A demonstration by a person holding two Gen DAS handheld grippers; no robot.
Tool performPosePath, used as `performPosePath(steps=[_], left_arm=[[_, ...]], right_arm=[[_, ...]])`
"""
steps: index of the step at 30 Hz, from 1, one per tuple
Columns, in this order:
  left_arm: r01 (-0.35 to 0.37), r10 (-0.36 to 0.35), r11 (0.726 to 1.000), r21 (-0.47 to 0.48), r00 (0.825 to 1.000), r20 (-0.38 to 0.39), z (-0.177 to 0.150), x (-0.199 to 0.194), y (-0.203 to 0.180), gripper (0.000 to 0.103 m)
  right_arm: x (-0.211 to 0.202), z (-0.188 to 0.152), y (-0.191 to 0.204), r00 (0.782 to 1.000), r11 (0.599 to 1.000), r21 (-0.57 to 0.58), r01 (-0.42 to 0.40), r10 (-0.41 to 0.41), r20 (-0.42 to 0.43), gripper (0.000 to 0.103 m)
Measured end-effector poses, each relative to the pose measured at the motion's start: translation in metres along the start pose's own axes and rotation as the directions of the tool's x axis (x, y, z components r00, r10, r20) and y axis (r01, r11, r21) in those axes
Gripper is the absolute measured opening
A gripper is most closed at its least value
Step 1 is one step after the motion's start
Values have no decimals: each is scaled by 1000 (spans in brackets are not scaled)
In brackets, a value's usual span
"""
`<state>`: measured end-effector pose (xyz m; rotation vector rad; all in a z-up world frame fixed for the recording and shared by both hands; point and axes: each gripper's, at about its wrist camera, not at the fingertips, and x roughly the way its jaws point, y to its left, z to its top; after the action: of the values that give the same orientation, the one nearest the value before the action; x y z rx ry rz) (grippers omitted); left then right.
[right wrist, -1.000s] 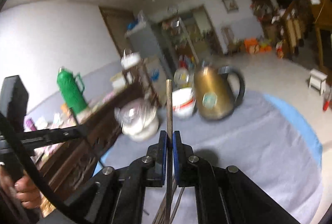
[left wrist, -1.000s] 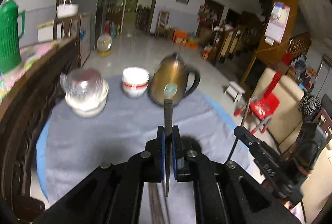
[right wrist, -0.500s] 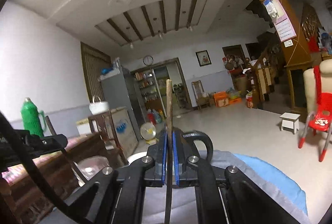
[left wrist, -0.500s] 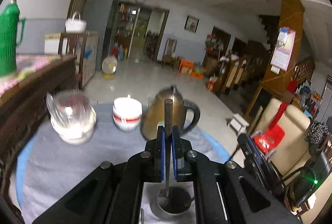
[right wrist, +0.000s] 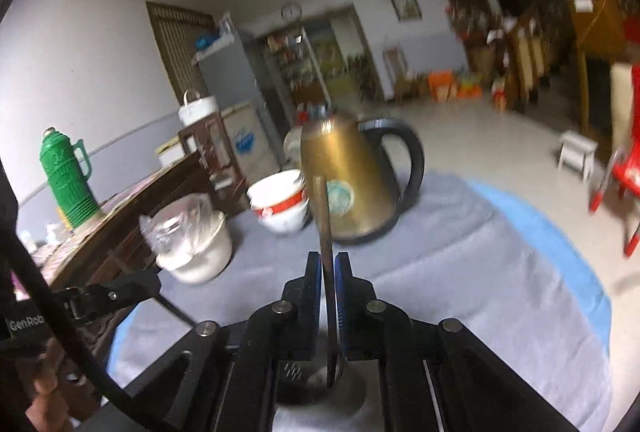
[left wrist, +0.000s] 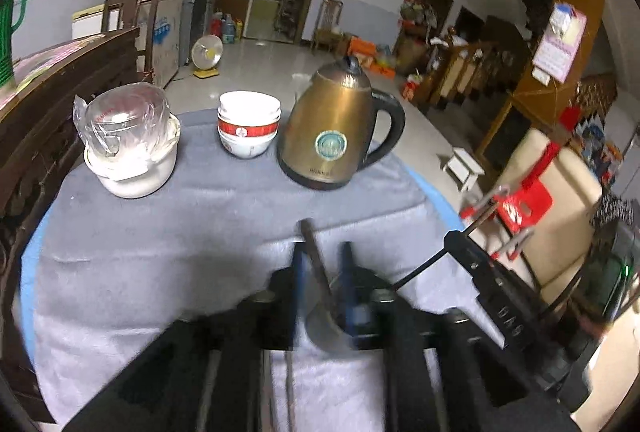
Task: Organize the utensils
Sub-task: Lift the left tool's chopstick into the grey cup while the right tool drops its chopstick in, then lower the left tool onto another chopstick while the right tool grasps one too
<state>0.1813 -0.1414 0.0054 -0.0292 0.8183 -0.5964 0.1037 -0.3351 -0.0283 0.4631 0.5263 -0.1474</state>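
Observation:
In the left wrist view my left gripper [left wrist: 322, 252] is open. A dark utensil handle [left wrist: 314, 256] leans loose between its fingers, its lower end inside a metal holder cup [left wrist: 326, 328] below. In the right wrist view my right gripper [right wrist: 328, 260] is shut on a thin dark utensil [right wrist: 324, 216] that stands upright, its lower end in the metal holder cup [right wrist: 320, 388]. The right gripper's body [left wrist: 492, 284] shows at the right of the left wrist view, and the left gripper's body [right wrist: 104, 296] at the left of the right wrist view.
On the grey cloth [left wrist: 160, 240] stand a brass kettle [left wrist: 340, 132], stacked red-and-white bowls [left wrist: 248, 128] and a white pot with a plastic-wrapped lid [left wrist: 128, 148]. A dark wooden cabinet [left wrist: 36, 136] borders the table's left side. A green thermos [right wrist: 66, 176] stands on it.
My left gripper has opened and let go of its utensil, which now leans in the holder cup. The right gripper tilted down toward the table, still gripping its utensil.

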Motion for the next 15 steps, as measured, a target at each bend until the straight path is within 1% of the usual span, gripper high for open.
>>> performPosePath(steps=[1, 2, 3, 5, 7, 9, 10, 11, 13, 14, 15], left_arm=[[-2, 2, 1000, 7, 1000, 6, -4, -7, 3, 53], [-6, 5, 1000, 12, 1000, 20, -7, -13, 5, 56], [-17, 16, 999, 27, 999, 35, -12, -22, 10, 56], [-33, 32, 998, 48, 999, 33, -22, -31, 20, 56], [-43, 41, 998, 49, 999, 24, -32, -39, 32, 57], [-59, 59, 997, 55, 998, 11, -47, -46, 44, 57], [-72, 73, 996, 60, 997, -3, -57, -49, 51, 58], [-85, 86, 994, 64, 996, -20, -67, -49, 57, 58], [-102, 106, 993, 67, 992, -62, -85, -45, 65, 58], [-100, 105, 993, 60, 989, -100, -98, -39, 69, 58], [-90, 96, 995, 48, 987, -131, -108, -34, 73, 58]], right_arm=[[-3, -2, -6, 999, 1000, 21, -19, 20, -25, 19], [-7, -10, -15, 999, 999, 38, -36, 37, -34, 29], [-13, -13, -21, 997, 996, 62, -59, 61, -37, 34], [-28, -22, -32, 996, 992, 93, -83, 86, -29, 64], [-50, -33, -38, 993, 987, 108, -117, 118, -2, 64], [-65, -42, -39, 991, 986, 108, -129, 131, -11, 63], [-72, -48, -38, 988, 983, 107, -146, 150, -25, 61], [-77, -54, -37, 984, 981, 104, -165, 170, -43, 53], [-83, -69, -29, 977, 978, 92, -186, 194, -91, 45], [-82, -78, -25, 971, 977, 89, -195, 205, -122, 41], [-78, -86, -20, 966, 977, 86, -197, 208, -153, 39]])
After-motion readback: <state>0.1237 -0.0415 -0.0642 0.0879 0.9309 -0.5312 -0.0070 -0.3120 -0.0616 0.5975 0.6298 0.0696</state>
